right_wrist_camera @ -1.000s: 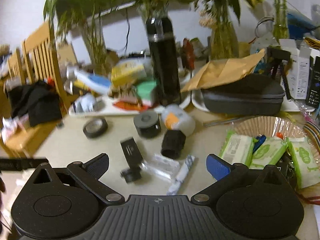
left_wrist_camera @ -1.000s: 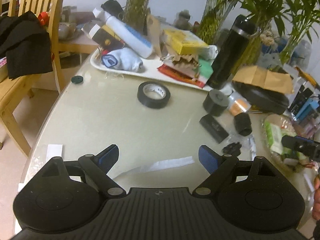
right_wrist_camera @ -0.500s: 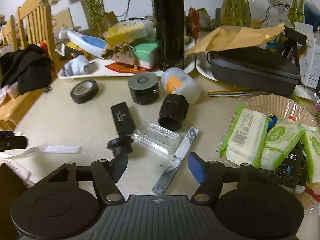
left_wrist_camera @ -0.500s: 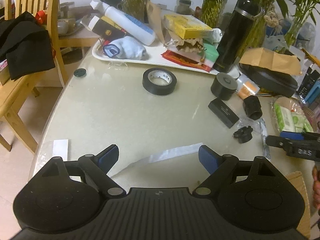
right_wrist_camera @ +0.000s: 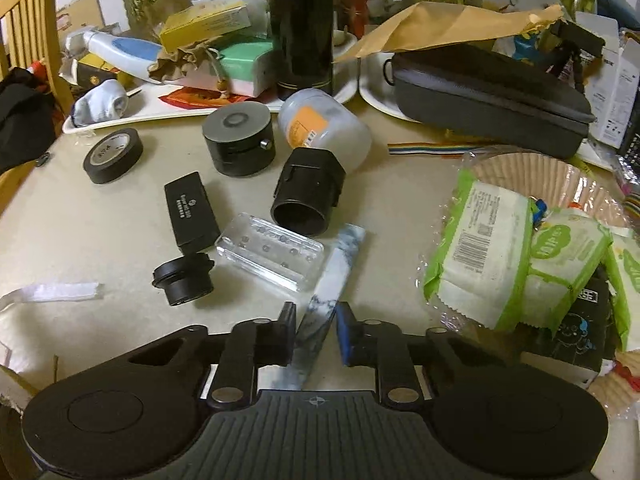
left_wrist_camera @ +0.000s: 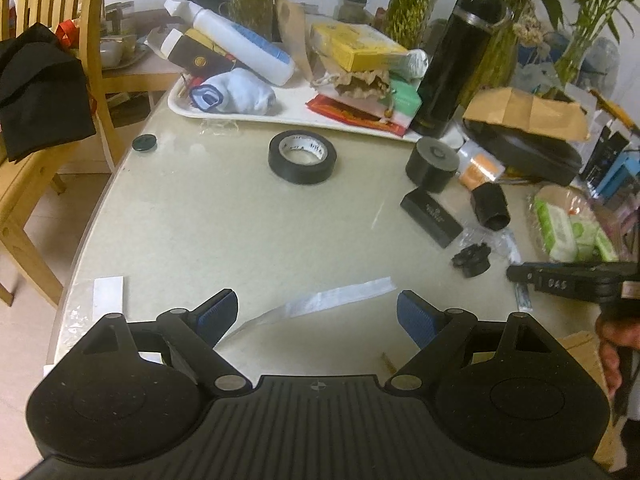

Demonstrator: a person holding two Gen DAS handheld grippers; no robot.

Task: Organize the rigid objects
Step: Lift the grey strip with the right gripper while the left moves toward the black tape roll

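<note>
Gripping now: right gripper [right_wrist_camera: 314,334] closed down on near end of marbled strip [right_wrist_camera: 334,276], pads touching both long edges
Strip position: flat on table [right_wrist_camera: 100,232], far end pointing toward black tube [right_wrist_camera: 308,192], clear plastic block [right_wrist_camera: 269,256] just beside on left
Strip handling: looks thin, stiff and light; glossy face likely slippery; hold across the narrow width near the end seems workable, though far end may dip when lifted
Left gripper [left_wrist_camera: 318,314]: wide open, holding nothing, hovering over bare table with white paper strip [left_wrist_camera: 320,304] lying between the fingers
Near neighbours: small black lens adapter [right_wrist_camera: 184,278] and flat black case [right_wrist_camera: 191,212], both apart from marbled strip
Middle ground: black cylinder [right_wrist_camera: 240,140], frosted jar [right_wrist_camera: 324,128] on its side touching black tube, black tape roll [right_wrist_camera: 113,155] well apart to left
Right side: green wipe packets [right_wrist_camera: 492,256] near, not touching strip
Far: tall black flask [right_wrist_camera: 300,20], white tray [right_wrist_camera: 132,110] of clutter, grey zip case [right_wrist_camera: 488,96]
Risk judged: sweeping strip sideways could knock clear plastic block
</note>
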